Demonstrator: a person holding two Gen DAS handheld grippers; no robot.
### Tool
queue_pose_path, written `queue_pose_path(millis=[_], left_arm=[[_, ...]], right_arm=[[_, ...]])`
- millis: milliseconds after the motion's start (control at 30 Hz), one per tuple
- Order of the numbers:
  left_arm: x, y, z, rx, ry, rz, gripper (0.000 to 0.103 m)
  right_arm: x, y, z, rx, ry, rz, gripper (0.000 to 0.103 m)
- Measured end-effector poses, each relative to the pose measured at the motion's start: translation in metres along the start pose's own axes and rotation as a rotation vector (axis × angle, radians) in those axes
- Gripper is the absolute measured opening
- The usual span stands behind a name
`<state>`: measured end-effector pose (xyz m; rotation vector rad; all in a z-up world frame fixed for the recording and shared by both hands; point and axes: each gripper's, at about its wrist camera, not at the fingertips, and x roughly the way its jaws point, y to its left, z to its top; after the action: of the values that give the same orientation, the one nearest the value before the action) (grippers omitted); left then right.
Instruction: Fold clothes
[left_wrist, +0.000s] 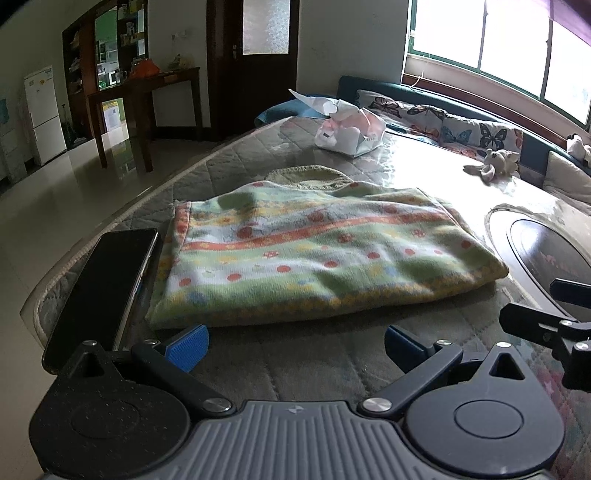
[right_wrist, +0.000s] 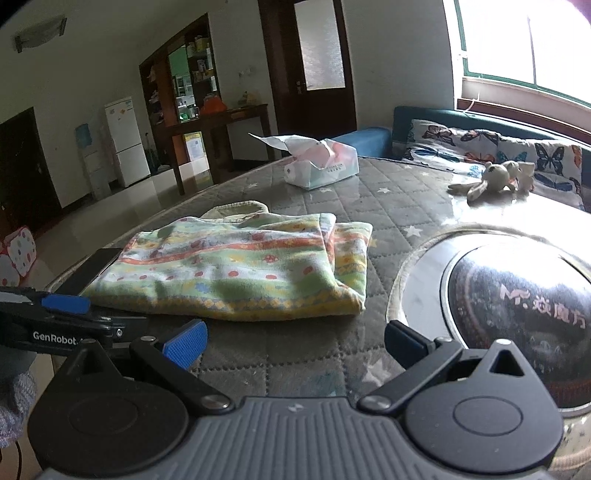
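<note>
Garment (left_wrist: 314, 254), a fleecy striped piece with dot and flower print, is lying already folded into a thick flat packet on the quilted table cover (left_wrist: 295, 362), sitting at 12 o'clock from both cameras; in the right wrist view its stacked edges (right_wrist: 347, 258) are showing at the 3 o'clock side, and a pale ribbed hem (right_wrist: 236, 208) is sticking out at the far end. Judgement: the fold is looking near complete, so the step in hand is probably a last tidy or one more fold. To do it well, both grippers should be taking the near edge at its two corners, pinching all layers together and lifting evenly so the packet is not skewing. Left gripper (left_wrist: 295, 345) is hovering just short of the near edge, jaws spread wide, holding nothing; its left blue pad (left_wrist: 188, 347) is sitting just beside the cloth, contact unclear. Right gripper (right_wrist: 293, 345) is likewise wide open and empty, apart from the cloth. A dark phone (left_wrist: 103, 288) is resting at 9 o'clock of the garment, a tissue pack (left_wrist: 347, 133) at the far 12 o'clock, a plush toy (left_wrist: 491, 164) at 2 o'clock.
</note>
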<state>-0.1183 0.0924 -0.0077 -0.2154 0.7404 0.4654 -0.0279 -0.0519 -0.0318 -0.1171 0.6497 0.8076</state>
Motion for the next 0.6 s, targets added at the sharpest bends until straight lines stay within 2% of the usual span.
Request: queue_pose_path(millis=[600], left_arm=[[-0.005,-0.002,-0.011,0.019,-0.001,-0.005,0.103]], right_arm=[[-0.005,0.013,-0.006,0.019,-0.015,-0.016,0.103]])
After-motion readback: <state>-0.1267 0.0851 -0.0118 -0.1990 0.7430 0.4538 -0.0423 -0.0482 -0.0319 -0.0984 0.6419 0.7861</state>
